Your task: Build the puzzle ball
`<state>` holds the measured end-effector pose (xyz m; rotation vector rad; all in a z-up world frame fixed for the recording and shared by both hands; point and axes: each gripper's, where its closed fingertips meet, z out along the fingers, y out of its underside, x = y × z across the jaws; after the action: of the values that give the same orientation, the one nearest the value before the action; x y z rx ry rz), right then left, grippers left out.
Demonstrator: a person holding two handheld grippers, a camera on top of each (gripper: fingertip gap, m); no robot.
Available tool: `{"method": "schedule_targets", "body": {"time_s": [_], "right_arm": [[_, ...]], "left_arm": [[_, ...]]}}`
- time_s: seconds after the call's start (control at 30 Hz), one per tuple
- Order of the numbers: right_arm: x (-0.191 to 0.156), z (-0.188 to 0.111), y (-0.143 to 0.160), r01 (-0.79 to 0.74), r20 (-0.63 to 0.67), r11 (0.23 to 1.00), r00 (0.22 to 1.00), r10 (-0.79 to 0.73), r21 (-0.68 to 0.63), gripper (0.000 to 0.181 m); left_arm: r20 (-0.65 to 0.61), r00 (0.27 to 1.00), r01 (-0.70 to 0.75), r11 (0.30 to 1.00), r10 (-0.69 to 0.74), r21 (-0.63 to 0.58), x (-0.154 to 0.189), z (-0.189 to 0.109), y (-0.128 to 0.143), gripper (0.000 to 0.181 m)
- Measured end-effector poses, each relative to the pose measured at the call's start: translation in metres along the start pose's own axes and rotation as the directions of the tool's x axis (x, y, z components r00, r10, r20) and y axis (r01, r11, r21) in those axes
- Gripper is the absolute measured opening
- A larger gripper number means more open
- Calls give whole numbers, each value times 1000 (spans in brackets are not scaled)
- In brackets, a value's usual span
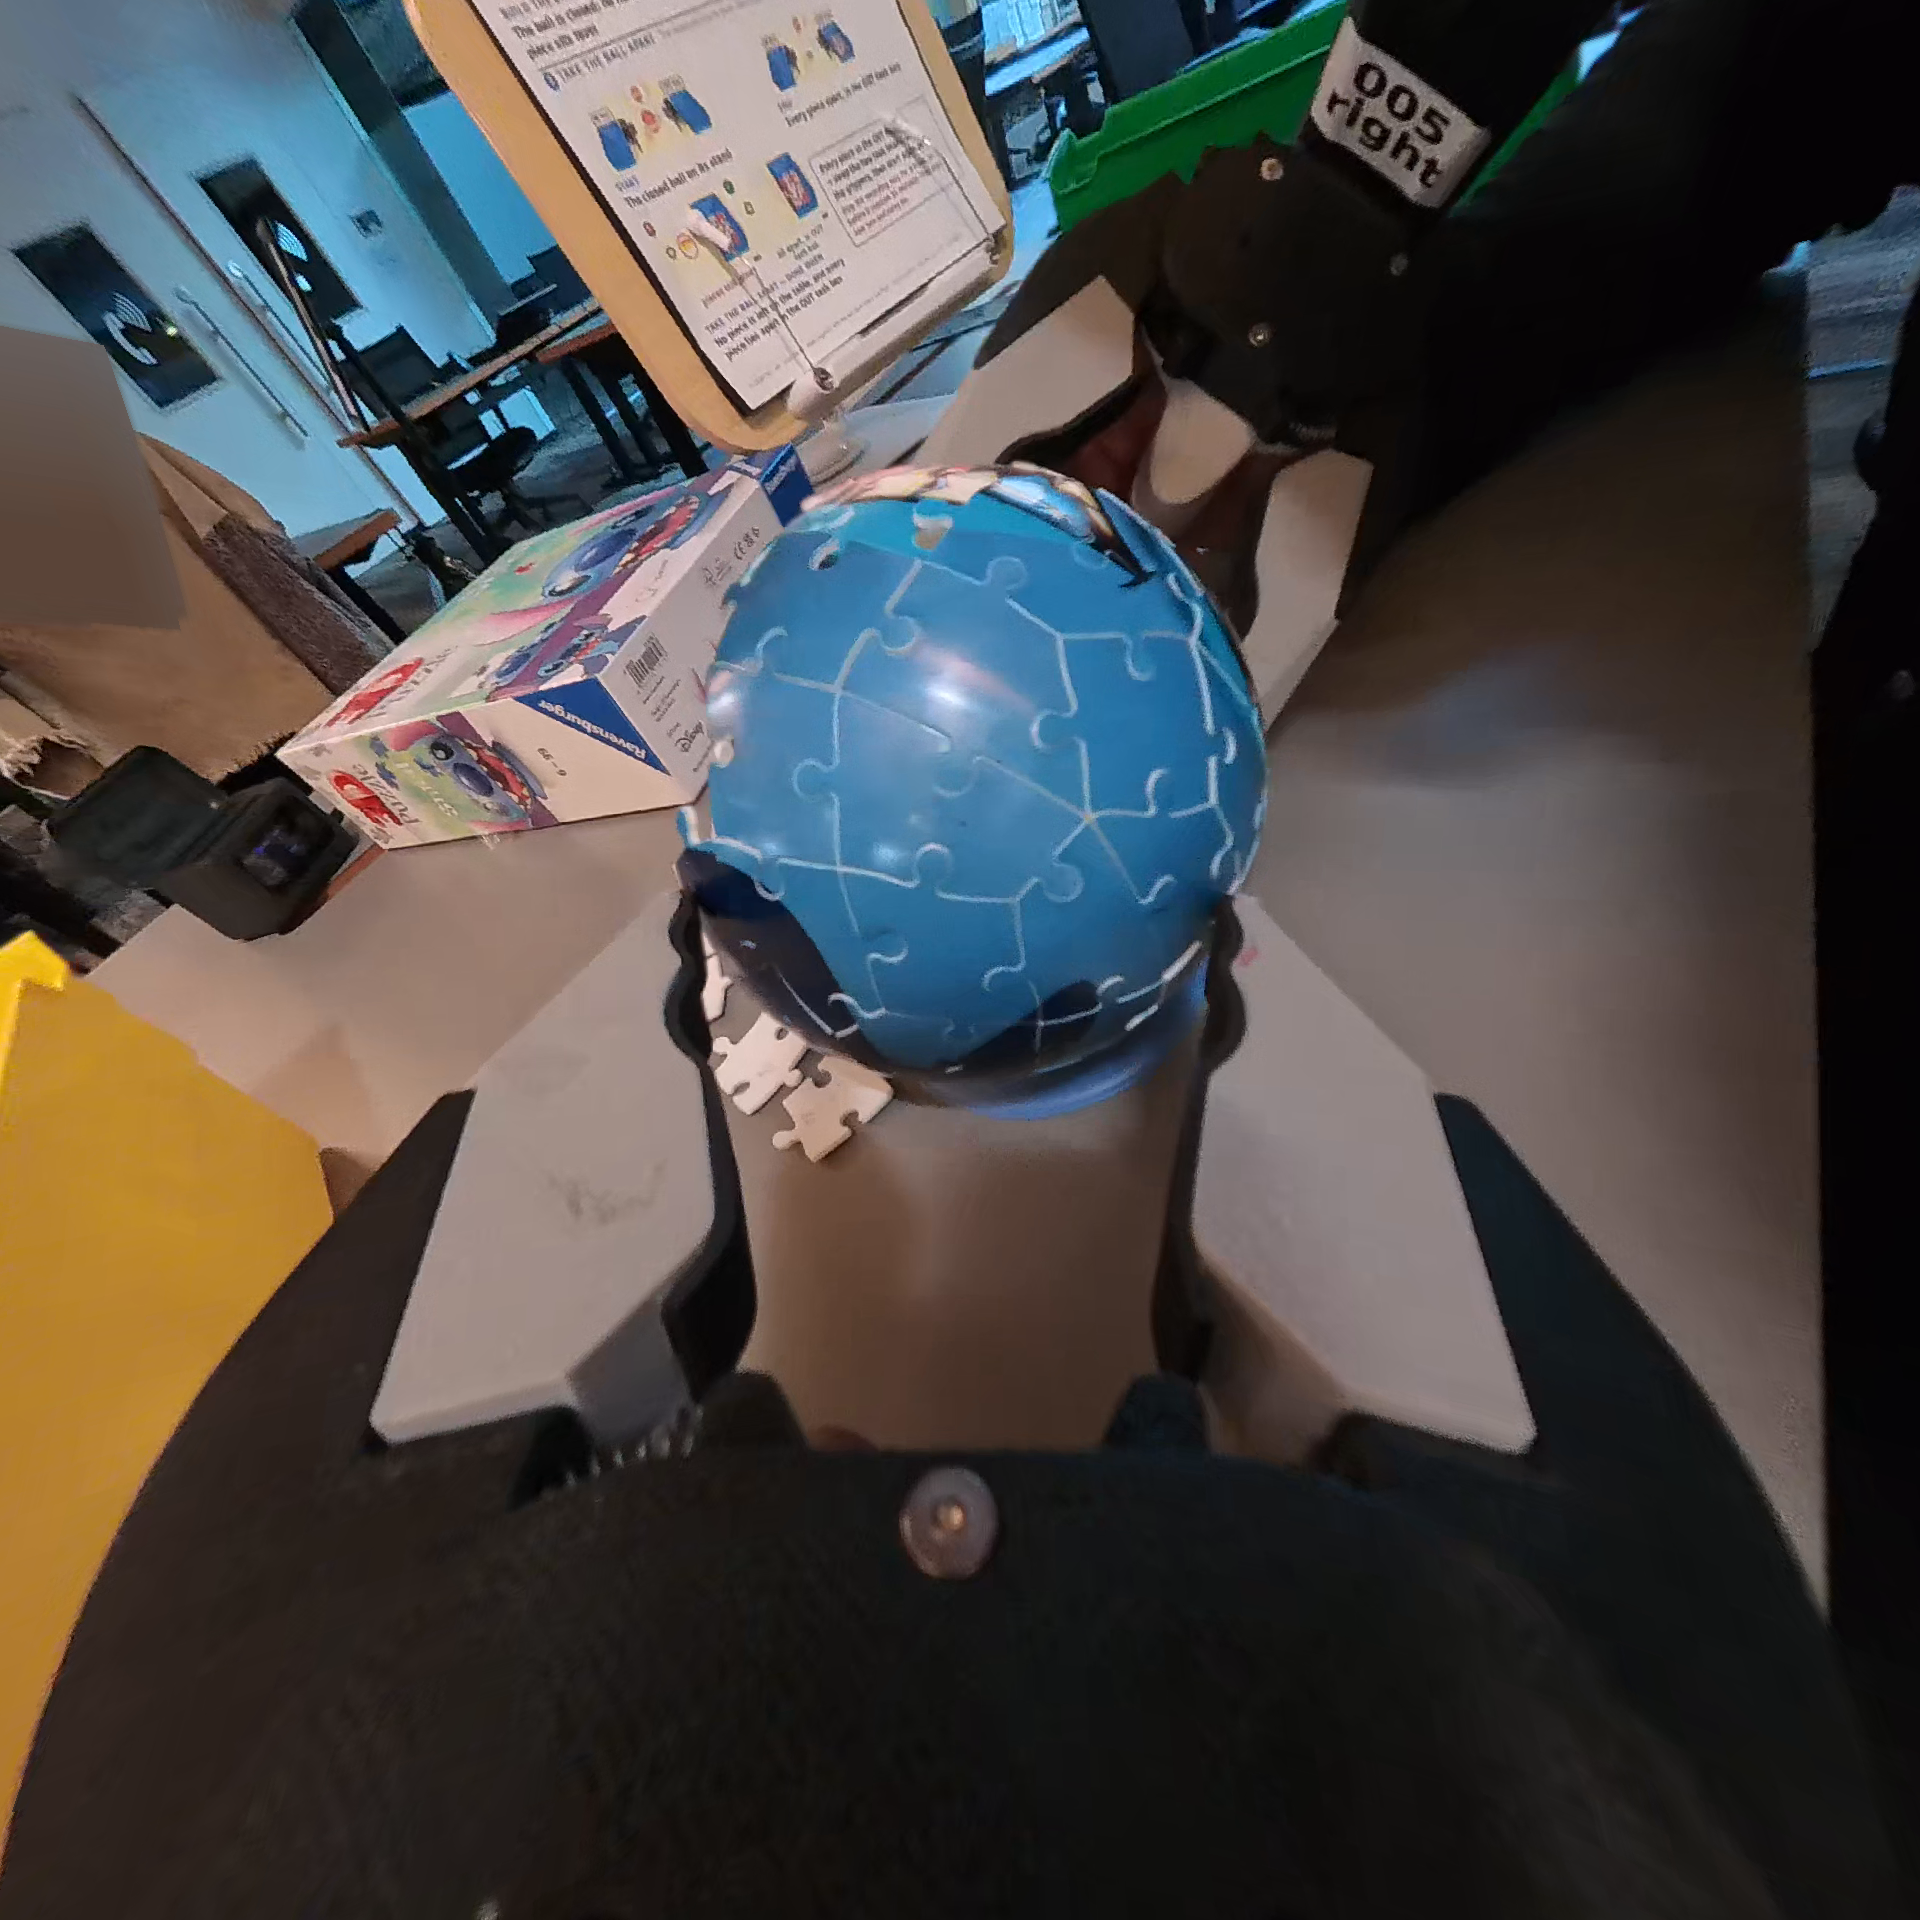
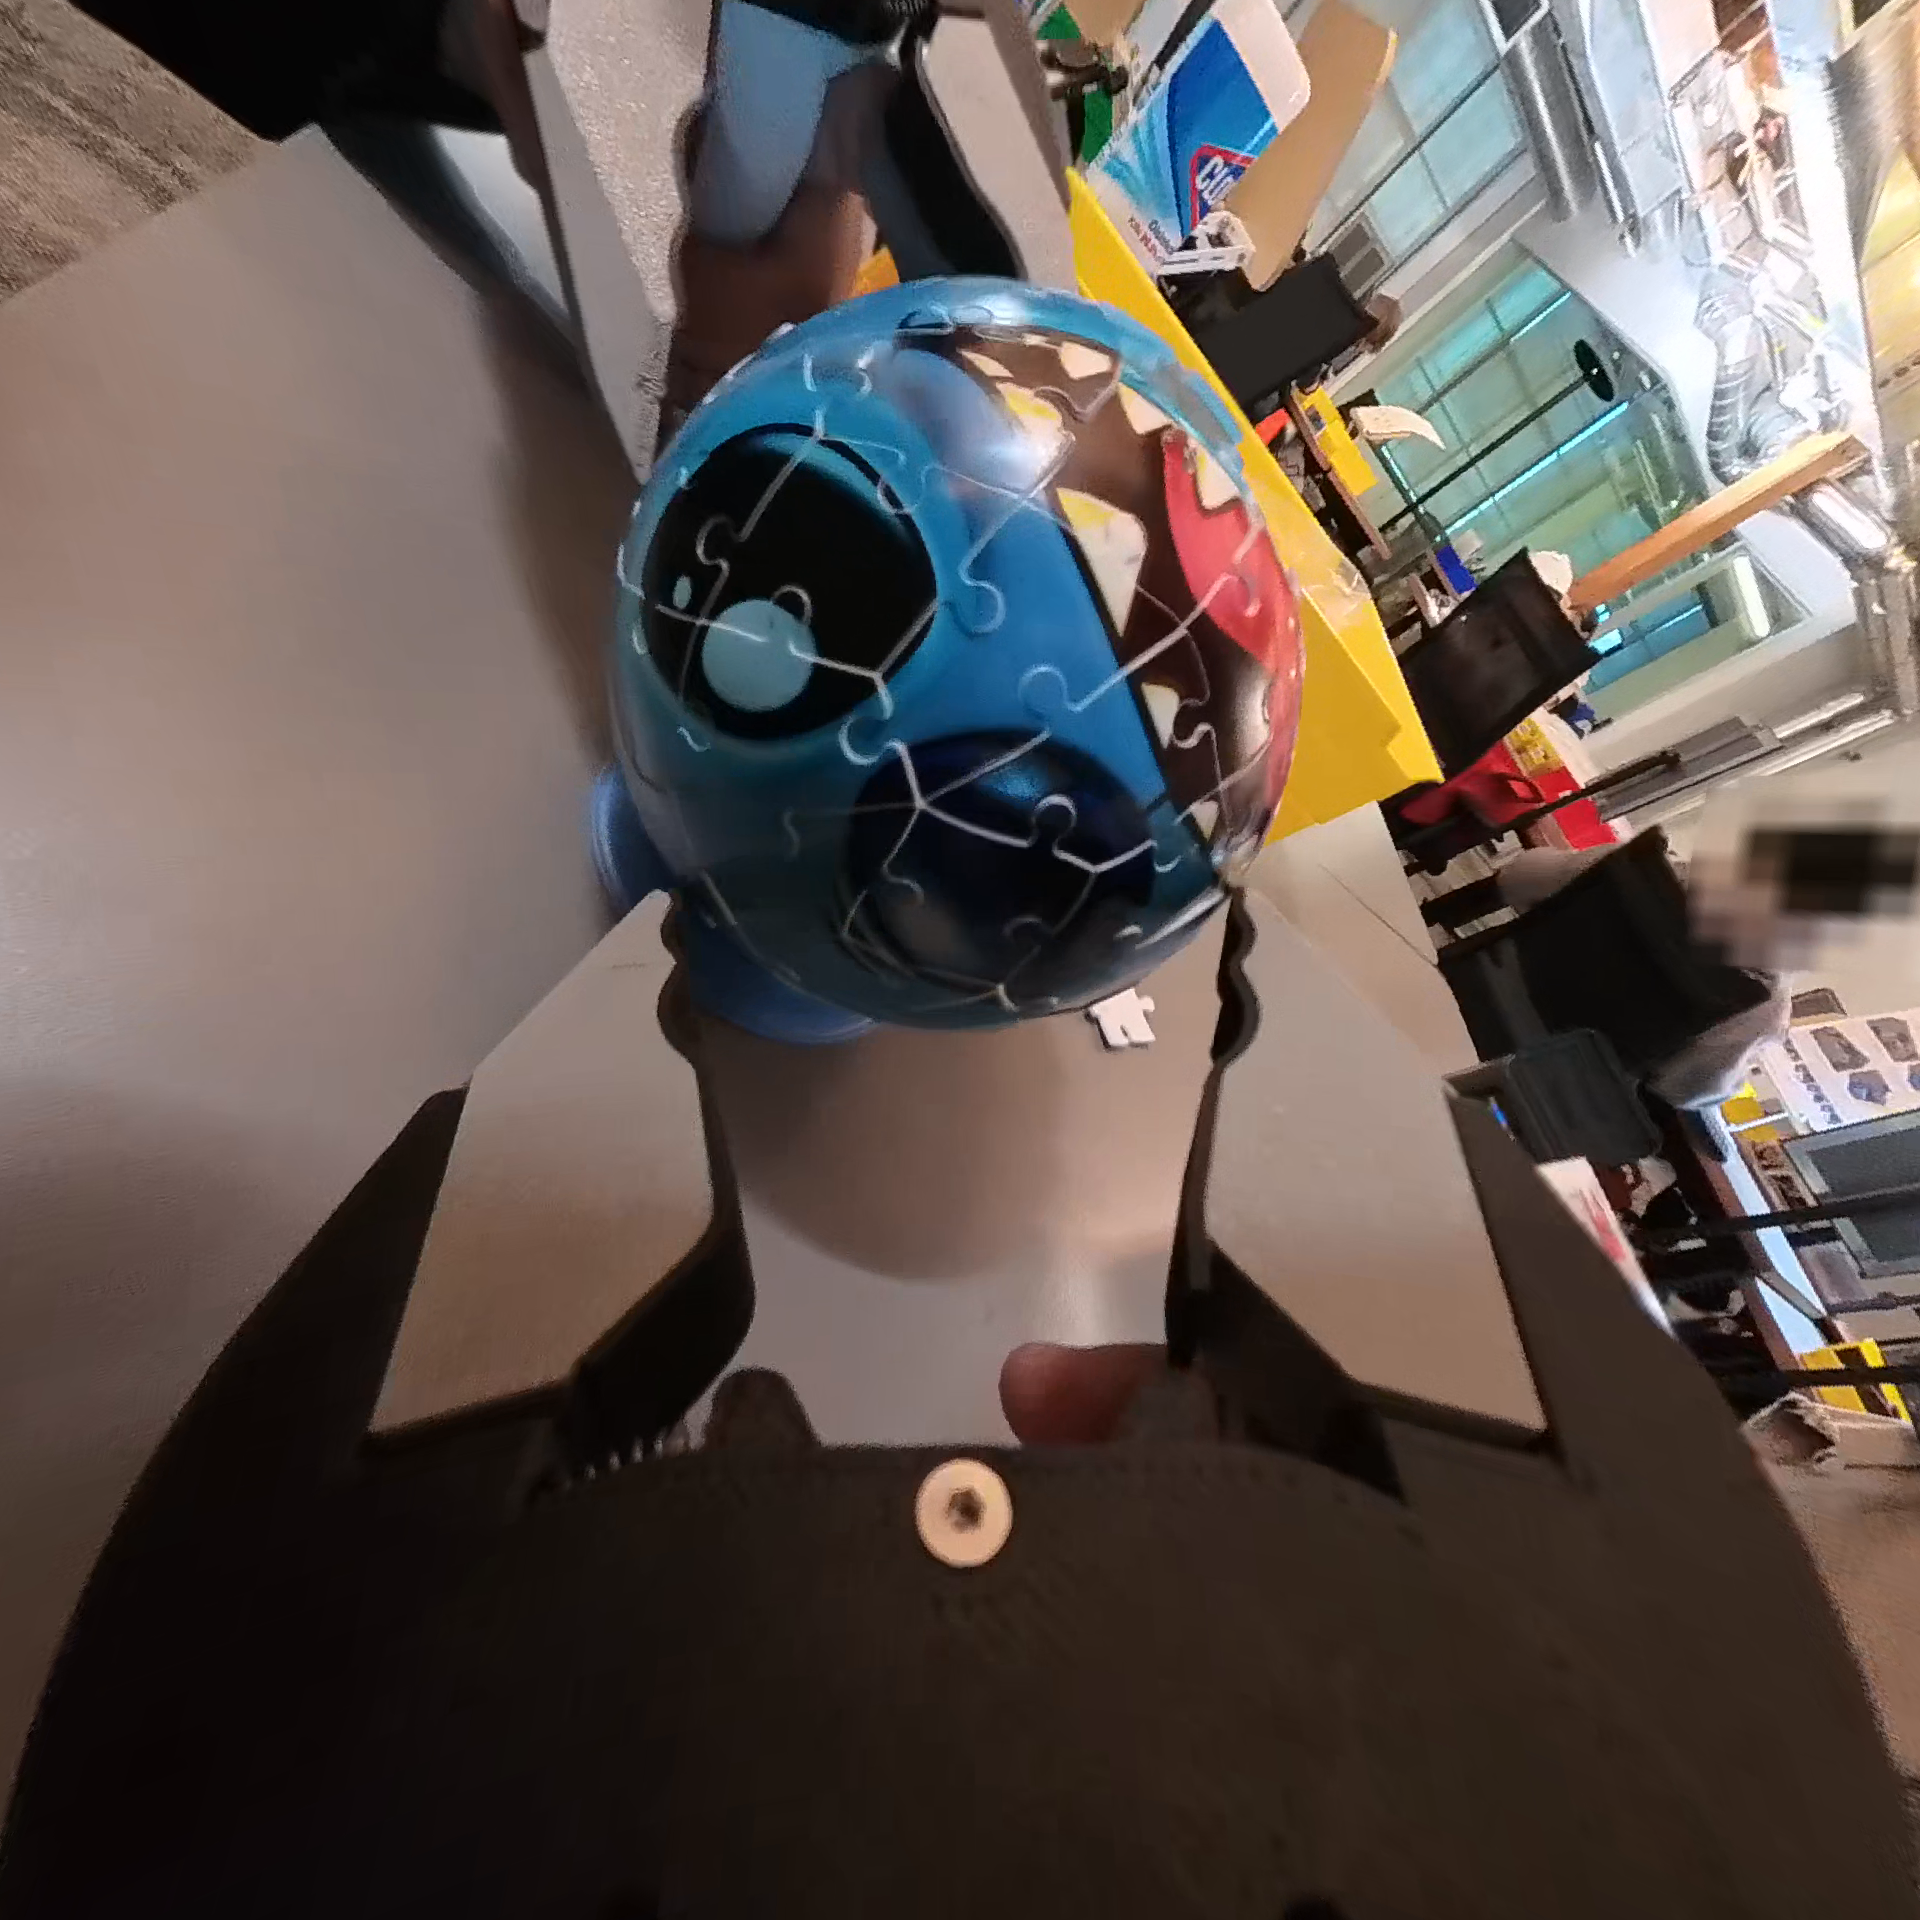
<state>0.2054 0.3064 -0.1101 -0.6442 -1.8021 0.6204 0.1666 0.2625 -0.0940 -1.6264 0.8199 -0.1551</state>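
- Left claw of mine is spread fairly wide, its two black-edged grey fingers sitting at either side of the lower part of the glossy blue plastic puzzle ball; I cannot tell whether they press on it or just flank it
- Right claw is spread about as wide and brackets the same ball from the opposite side, with the printed eye and red mouth facing its camera; real contact is again unclear to me
- In the left wrist view I see the right claw beyond the top of the ball, where the shell has a ragged edge
- The ball seems held above the pale grey tabletop, a blue stand or base showing beneath it
- A few loose white-backed puzzle pieces lie just under the ball near my left finger
- A white and colourful cardboard puzzle box lies on the tabletop behind the ball, to the left
- A wooden-framed instruction board stands farther back
- A yellow plastic bin sits at the left edge, a green bin far right
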Motion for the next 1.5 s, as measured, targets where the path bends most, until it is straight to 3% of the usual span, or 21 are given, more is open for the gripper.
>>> {"method": "schedule_targets", "body": {"time_s": [0.27, 0.53, 0.7, 1.0, 1.1, 1.17, 1.4, 1.5], "right_arm": [[1, 4, -1, -201, 72, 979, 976, 203, -34, 102], [-13, 5, -8, -495, 106, 863, 857, 504, -104, 102], [-14, 1, -9, -554, 72, 825, 824, 562, -108, 99], [-18, -9, -4, -510, 60, 855, 854, 517, -98, 103], [-13, -8, 3, -423, 32, 900, 903, 428, -102, 107], [-10, -6, 9, -345, 5, 931, 938, 348, -120, 108], [-11, 6, 14, -1, -39, 988, 999, -6, -154, 100], [-7, 6, 9, -86, -45, 987, 996, 81, -132, 92]], "left_arm": [[-20, 991, 134, 991, -134, 4, -4, 5, -8, 97], [-126, 931, 339, 939, -343, -52, -6, -1, -13, 98], [-150, 917, 366, 929, -370, -56, -6, -4, -7, 97], [-78, 933, 341, 933, -351, -119, 3, -12, 16, 95], [11, 988, 154, 985, -153, -78, 0, -14, 14, 83], [58, 997, 47, 997, -43, -67, -2, -14, 12, 86], [32, 995, -90, 982, 96, -168, -1, 0, 23, 94], [23, 996, -77, 982, 82, -173, 0, 1, 23, 96]]}}
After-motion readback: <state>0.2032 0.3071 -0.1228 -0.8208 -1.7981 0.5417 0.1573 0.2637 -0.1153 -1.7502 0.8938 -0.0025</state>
